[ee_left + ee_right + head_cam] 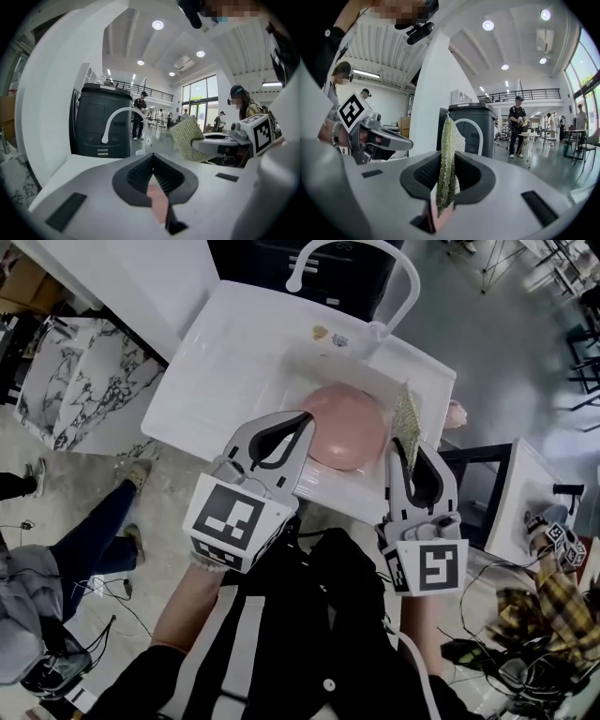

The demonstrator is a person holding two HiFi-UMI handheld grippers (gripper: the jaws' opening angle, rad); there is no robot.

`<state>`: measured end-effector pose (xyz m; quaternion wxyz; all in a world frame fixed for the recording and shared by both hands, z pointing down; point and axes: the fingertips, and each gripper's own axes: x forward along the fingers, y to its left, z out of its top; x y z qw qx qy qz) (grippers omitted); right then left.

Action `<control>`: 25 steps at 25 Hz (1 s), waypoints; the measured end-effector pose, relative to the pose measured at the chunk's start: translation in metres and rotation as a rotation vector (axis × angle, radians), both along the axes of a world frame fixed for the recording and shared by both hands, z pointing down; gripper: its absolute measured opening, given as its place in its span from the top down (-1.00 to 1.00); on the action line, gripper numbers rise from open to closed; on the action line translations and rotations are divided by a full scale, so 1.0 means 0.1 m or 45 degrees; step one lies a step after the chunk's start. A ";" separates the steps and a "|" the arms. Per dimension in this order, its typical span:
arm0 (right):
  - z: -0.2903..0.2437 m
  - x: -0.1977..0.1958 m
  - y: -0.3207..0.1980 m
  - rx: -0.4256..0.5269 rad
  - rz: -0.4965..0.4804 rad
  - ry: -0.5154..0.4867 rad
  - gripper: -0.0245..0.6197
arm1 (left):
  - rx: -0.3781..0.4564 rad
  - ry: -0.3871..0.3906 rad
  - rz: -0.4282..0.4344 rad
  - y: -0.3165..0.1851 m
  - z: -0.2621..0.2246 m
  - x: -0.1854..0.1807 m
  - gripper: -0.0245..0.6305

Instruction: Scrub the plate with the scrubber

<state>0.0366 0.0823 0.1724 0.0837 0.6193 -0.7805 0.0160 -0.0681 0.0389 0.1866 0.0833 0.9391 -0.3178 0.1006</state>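
As seen from above, sink (202,381): white, shallow basin; white arched faucet (375,277) at its far rim
Plate (342,423): pink, round; lies in the sink's near half, below the faucet, between the two tools
Left tool (305,418): points into the sink; tips at the plate's left rim; jaws pressed together at the tips, nothing standing between them there; a sliver of pink shows through the gap behind the tips; whether the rim is pinched cannot be told
Right tool (412,446): to the right of the plate; jaws clamped on the scrubber
Scrubber (450,140): green-gold, glittery mesh; stands upright between the right tool's pads and rises above the tips; in the head view its top lies just beside the plate's right rim
Bin (103,122): dark grey, lidded; stands behind the sink
Marbled slab (84,381): white with dark veins; left of the sink, well apart from the plate
Bystander's leg (94,531): blue trousers; on the floor at left
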 end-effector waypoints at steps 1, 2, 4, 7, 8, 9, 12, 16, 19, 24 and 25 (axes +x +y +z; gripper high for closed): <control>0.01 0.00 0.00 -0.004 0.020 0.001 0.70 | -0.006 0.001 0.019 -0.02 0.01 0.01 0.92; 0.02 0.01 -0.01 -0.009 0.040 0.002 0.70 | -0.014 0.002 0.036 -0.04 0.03 0.01 0.93; 0.05 0.02 -0.01 -0.019 0.078 0.003 0.70 | -0.031 0.003 0.072 -0.08 0.06 0.03 0.93; 0.11 0.03 0.00 -0.037 0.130 0.003 0.70 | -0.046 -0.006 0.128 -0.11 0.12 0.06 0.92; 0.14 0.03 0.01 -0.046 0.139 0.008 0.70 | -0.049 -0.010 0.145 -0.11 0.13 0.07 0.93; 0.16 0.03 0.01 -0.056 0.142 0.016 0.70 | -0.052 -0.012 0.158 -0.12 0.15 0.08 0.93; 0.26 0.02 0.06 -0.088 0.158 0.029 0.70 | -0.068 -0.011 0.176 -0.13 0.22 0.07 0.93; 0.41 0.05 0.11 -0.139 0.200 0.014 0.70 | -0.114 -0.022 0.167 -0.18 0.39 0.02 0.92; 0.49 0.06 0.10 -0.160 0.213 0.010 0.70 | -0.144 -0.022 0.150 -0.25 0.48 -0.01 0.92; 0.58 0.15 0.07 -0.177 0.233 -0.005 0.70 | -0.176 -0.035 0.127 -0.34 0.60 0.04 0.92; 0.61 0.17 0.07 -0.181 0.234 -0.008 0.70 | -0.177 -0.037 0.128 -0.35 0.62 0.06 0.93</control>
